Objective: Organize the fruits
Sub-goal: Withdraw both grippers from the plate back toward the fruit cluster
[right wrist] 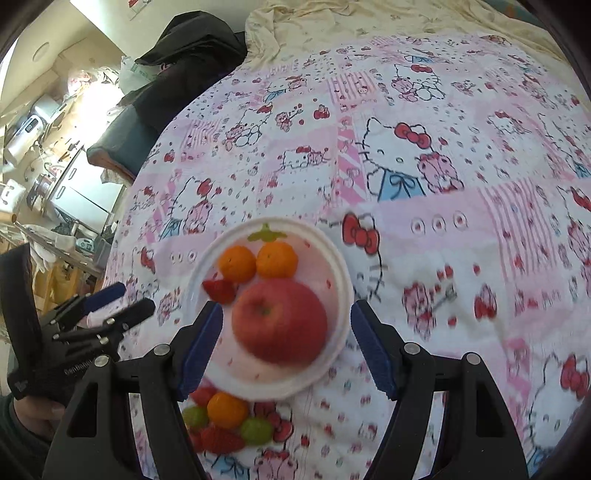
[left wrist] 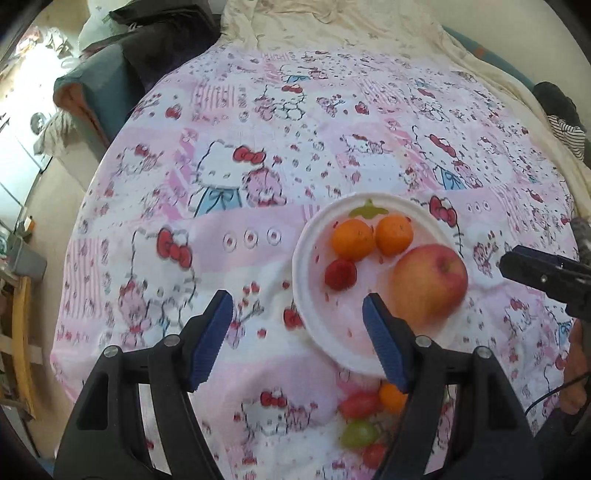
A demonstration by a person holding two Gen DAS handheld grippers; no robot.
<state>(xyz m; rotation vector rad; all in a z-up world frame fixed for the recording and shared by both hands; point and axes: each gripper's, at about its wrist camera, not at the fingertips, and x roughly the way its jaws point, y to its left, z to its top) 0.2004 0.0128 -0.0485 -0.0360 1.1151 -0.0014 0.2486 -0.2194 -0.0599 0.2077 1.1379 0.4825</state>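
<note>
Fruits are partly sorted: 1 red apple (right wrist: 280, 320), 2 oranges and 1 strawberry sit on the white round plate (right wrist: 341, 280). Small loose fruits (right wrist: 227, 424) remain on the patterned pink cloth (right wrist: 443, 258). Left gripper (left wrist: 297, 332) and right gripper (right wrist: 286, 343) both gape apart, empty.

A: What fills the middle?
B: A bed under a pink cartoon-cat sheet (left wrist: 295, 155), with a cream blanket (left wrist: 332, 26) rumpled at twelve o'clock.
A: And at ten o'clock?
B: Dark clothing (right wrist: 192, 48) heaped on a teal cushion (left wrist: 99, 85). Bright daylight washes over cluttered shelves (right wrist: 33, 125) and a white cabinet (right wrist: 85, 184) at nine.
</note>
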